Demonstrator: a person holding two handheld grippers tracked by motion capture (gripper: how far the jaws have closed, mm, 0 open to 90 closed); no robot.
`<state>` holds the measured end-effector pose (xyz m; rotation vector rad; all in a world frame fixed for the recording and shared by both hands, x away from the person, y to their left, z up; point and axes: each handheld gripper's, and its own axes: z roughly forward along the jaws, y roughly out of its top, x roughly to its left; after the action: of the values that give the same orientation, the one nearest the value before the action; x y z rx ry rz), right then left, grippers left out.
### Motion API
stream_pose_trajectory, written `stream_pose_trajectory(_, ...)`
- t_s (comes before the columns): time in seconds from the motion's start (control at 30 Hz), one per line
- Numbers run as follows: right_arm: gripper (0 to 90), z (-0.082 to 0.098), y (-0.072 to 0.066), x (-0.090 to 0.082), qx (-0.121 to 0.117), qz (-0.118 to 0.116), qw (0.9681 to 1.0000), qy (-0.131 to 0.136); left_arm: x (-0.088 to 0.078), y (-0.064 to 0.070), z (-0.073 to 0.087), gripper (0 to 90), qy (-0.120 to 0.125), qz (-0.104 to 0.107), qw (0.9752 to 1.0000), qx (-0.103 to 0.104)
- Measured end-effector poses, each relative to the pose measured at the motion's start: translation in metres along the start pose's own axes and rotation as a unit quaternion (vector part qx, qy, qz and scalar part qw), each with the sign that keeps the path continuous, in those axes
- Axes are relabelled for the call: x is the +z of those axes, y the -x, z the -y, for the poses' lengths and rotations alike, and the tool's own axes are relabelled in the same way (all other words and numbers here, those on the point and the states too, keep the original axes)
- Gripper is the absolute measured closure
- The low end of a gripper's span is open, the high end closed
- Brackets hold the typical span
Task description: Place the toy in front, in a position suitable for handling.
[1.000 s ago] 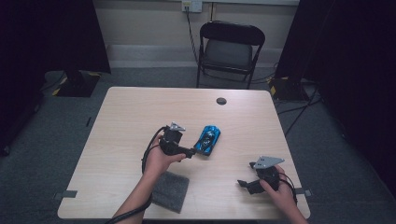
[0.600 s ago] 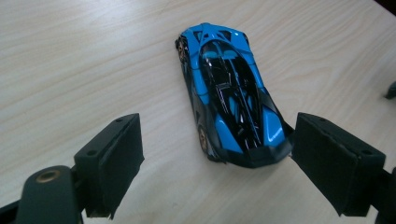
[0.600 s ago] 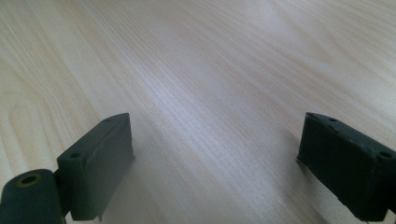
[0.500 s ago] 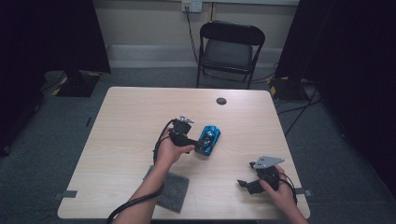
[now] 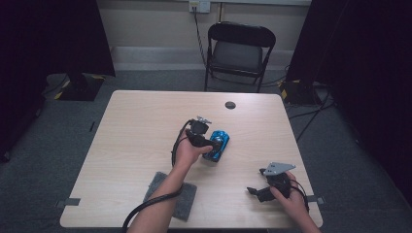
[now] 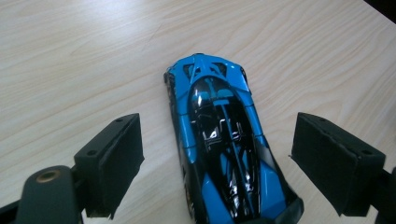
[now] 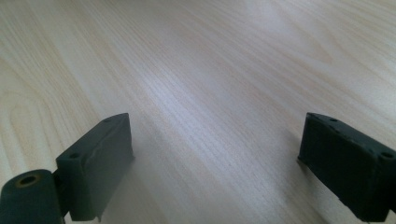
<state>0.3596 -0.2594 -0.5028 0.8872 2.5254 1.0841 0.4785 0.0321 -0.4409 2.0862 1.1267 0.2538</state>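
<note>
A blue and black toy car (image 5: pixel 217 145) (image 6: pixel 224 144) lies on the wooden table (image 5: pixel 136 131) near its middle. My left gripper (image 5: pixel 208 143) (image 6: pixel 219 163) hovers right over the car, open, with one jaw on each side of the body and neither jaw touching it. My right gripper (image 5: pixel 256 191) (image 7: pixel 224 163) rests low near the table's front right corner, open, with bare wood between its jaws.
A grey cloth pad (image 5: pixel 171 194) lies at the front edge by the left forearm. A small black round disc (image 5: pixel 230 105) sits at the far side. A black folding chair (image 5: pixel 238 51) stands behind the table.
My left gripper has moved right and forward, coming over the toy car so its jaws straddle it. The right gripper has stayed put.
</note>
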Motion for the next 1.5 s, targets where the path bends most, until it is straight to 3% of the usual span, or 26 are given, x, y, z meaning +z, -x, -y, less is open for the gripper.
stream_pose_trajectory(0.17,8.7,0.000,0.000,0.000,0.000,0.000,1.0000,0.000,0.008,0.003,-0.003,16.1,-0.009,-0.003,0.9999,0.002)
stream_pose_trajectory(0.43,7.8,-0.001,0.000,0.001,-0.001,-0.001,1.0000,-0.001,0.028,0.007,-0.007,15.4,-0.025,-0.026,0.9993,0.006)
stream_pose_trajectory(0.8,6.5,-0.002,0.000,0.002,-0.003,-0.004,1.0000,-0.003,0.045,0.002,0.001,15.2,-0.034,-0.037,0.9986,-0.018)
stream_pose_trajectory(1.17,5.5,-0.003,0.000,0.004,-0.005,-0.006,1.0000,-0.004,0.050,0.005,-0.001,15.2,-0.035,-0.034,0.9985,-0.026)
stream_pose_trajectory(1.5,5.3,-0.004,0.000,0.004,-0.006,-0.007,0.9999,-0.005,0.057,0.011,0.000,15.7,-0.042,-0.045,0.9979,-0.020)
